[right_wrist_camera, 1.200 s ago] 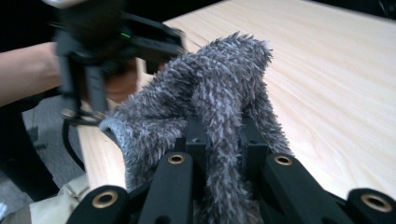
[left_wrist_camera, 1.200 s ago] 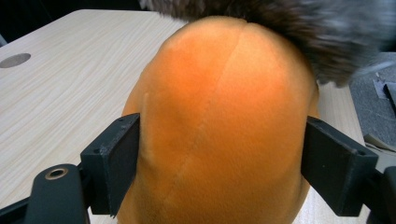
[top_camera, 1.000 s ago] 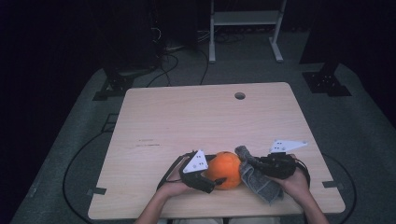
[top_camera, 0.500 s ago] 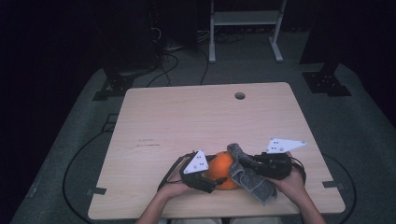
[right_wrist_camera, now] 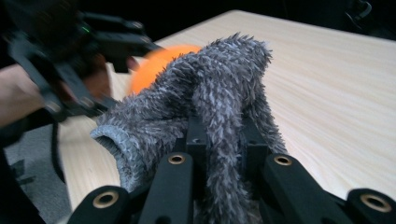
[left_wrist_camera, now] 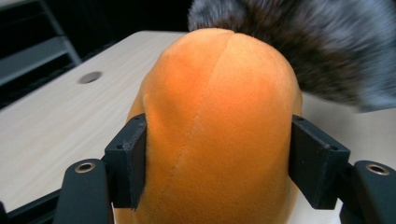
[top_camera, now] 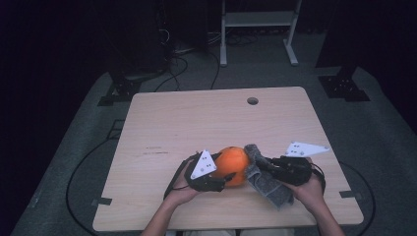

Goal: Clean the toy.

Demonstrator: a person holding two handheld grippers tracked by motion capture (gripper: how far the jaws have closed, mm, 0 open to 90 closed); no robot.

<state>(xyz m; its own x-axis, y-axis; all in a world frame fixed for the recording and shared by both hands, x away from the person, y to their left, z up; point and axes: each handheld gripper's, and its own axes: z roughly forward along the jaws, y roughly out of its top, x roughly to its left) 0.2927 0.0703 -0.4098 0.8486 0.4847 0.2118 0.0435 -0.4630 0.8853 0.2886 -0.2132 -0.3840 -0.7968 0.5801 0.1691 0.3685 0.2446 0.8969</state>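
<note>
**Orange plush and grey sock held at the table's near edge**

High view — The table (top_camera: 196, 123) carries a small round hole (top_camera: 252, 101) near its far edge. At the near edge, about mid-width, the left gripper (top_camera: 219, 181) holds an orange plush (top_camera: 231, 164), and the right gripper (top_camera: 263, 166) holds a grey fuzzy sock (top_camera: 268, 179). The sock touches the plush's right side; its long axis runs diagonally, from an upper end near the plush down toward the near right edge. The plush is roundish, with no clear long axis here. Compared with half a second ago, the sock's upper end lies beside the plush instead of draped across its top, so more orange is exposed.

Left gripper view — The plush (left_wrist_camera: 219, 130) sits squeezed between both jaws, which press its flanks; a seam runs up its middle, away from the camera. The sock (left_wrist_camera: 327, 46) lies behind it at upper right.

Right gripper view — The jaws are pinched together on a fold of the sock (right_wrist_camera: 210, 112); its open cuff points left. The plush (right_wrist_camera: 154, 63) and left gripper (right_wrist_camera: 130, 58) appear blurred behind it.
</note>
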